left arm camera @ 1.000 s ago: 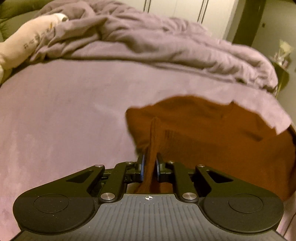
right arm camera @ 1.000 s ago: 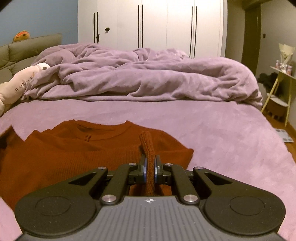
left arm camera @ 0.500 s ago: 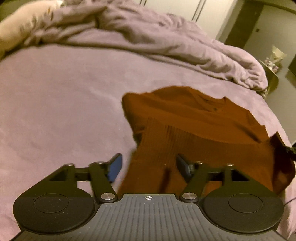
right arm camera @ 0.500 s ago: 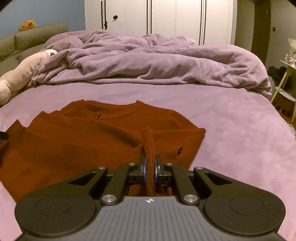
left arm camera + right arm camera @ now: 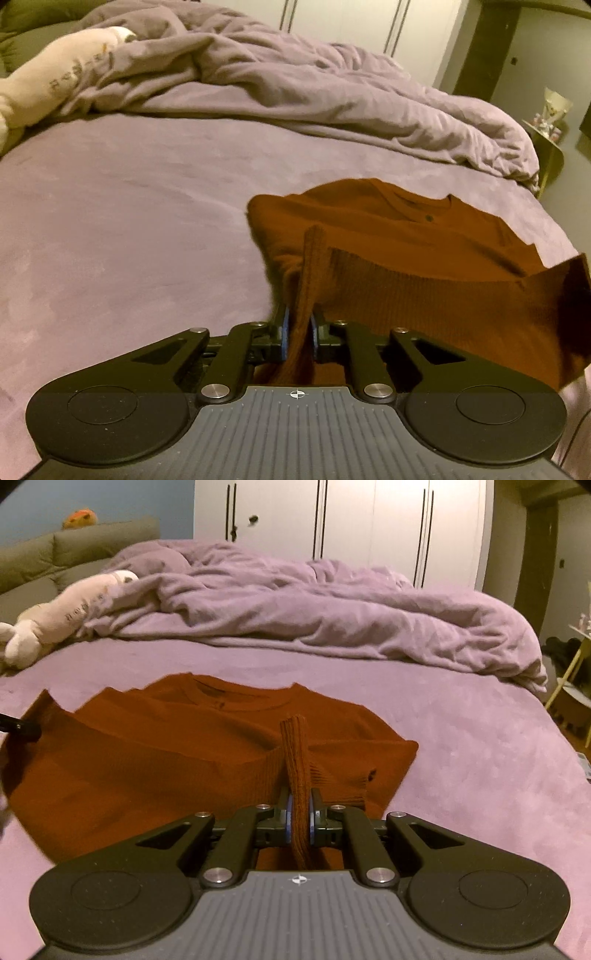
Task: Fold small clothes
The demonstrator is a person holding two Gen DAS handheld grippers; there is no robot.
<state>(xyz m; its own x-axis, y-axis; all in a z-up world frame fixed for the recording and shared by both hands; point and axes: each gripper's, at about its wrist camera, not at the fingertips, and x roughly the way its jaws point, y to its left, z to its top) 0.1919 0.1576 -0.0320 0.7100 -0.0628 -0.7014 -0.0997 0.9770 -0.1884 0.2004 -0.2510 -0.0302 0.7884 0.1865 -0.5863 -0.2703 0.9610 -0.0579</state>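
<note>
A: Start at the fingers; what are they doing?

B: The left gripper (image 5: 298, 328) has its fingers (image 5: 283, 330) pressed together on a ribbed fold of the rust-brown sweater (image 5: 424, 266); the pinched strip stands up between the blue pads. The right gripper (image 5: 299, 814) is the same — fingers clamped on a raised ridge of ribbed knit at the sweater's other side.

A: And the sweater itself?

B: It lies spread on the bed (image 5: 480, 738), on the purple sheet, neckline toward the far side; the ribbed edge nearest the cameras is lifted where the two grips hold it. In the right wrist view the sweater's far left corner peaks upward, and a dark part — probably the other gripper — touches it at the frame's edge.

A: Beyond it?

B: A crumpled purple duvet (image 5: 314, 613) is heaped across the far part of the bed; a pale plush toy (image 5: 62, 616) lies at its left end, partly under the duvet; white wardrobe doors (image 5: 351, 528) stand behind.
</note>
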